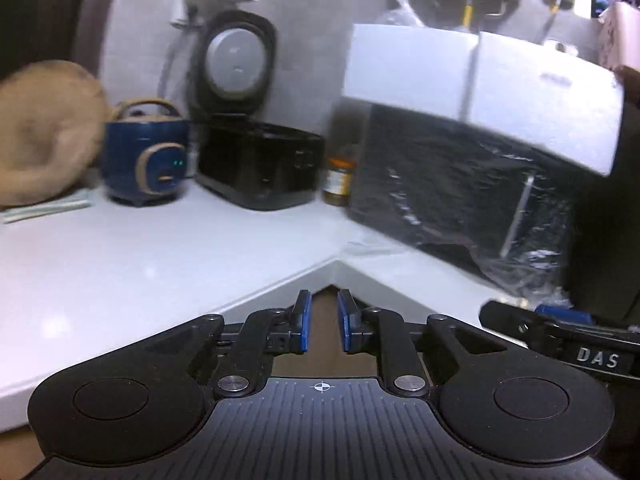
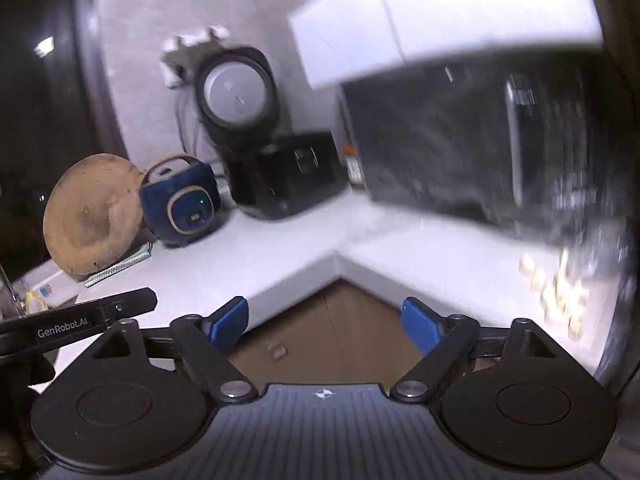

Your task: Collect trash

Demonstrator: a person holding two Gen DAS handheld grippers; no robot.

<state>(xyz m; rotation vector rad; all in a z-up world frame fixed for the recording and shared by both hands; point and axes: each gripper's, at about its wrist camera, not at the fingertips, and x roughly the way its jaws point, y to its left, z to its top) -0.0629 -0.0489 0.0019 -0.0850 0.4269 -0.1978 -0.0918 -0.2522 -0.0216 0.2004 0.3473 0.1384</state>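
My left gripper (image 1: pixel 323 308) hovers over the inner corner of a white L-shaped counter (image 1: pixel 160 256). Its blue pads stand a narrow gap apart with nothing between them. My right gripper (image 2: pixel 326 316) is open wide over the same corner, also empty; brown cabinet fronts (image 2: pixel 340 332) show below it. Each gripper's side shows at the edge of the other's view. Several small pale pieces (image 2: pixel 556 300) lie blurred on the counter at the right; I cannot tell what they are. No other loose trash is plain to see.
Along the wall stand a round wooden board (image 1: pixel 40 132), a blue rice cooker (image 1: pixel 146 152), a black cooker with its lid up (image 1: pixel 256 168), a jar (image 1: pixel 338 182), and a plastic-wrapped black oven (image 1: pixel 460 200) with white boxes (image 1: pixel 480 84) on top.
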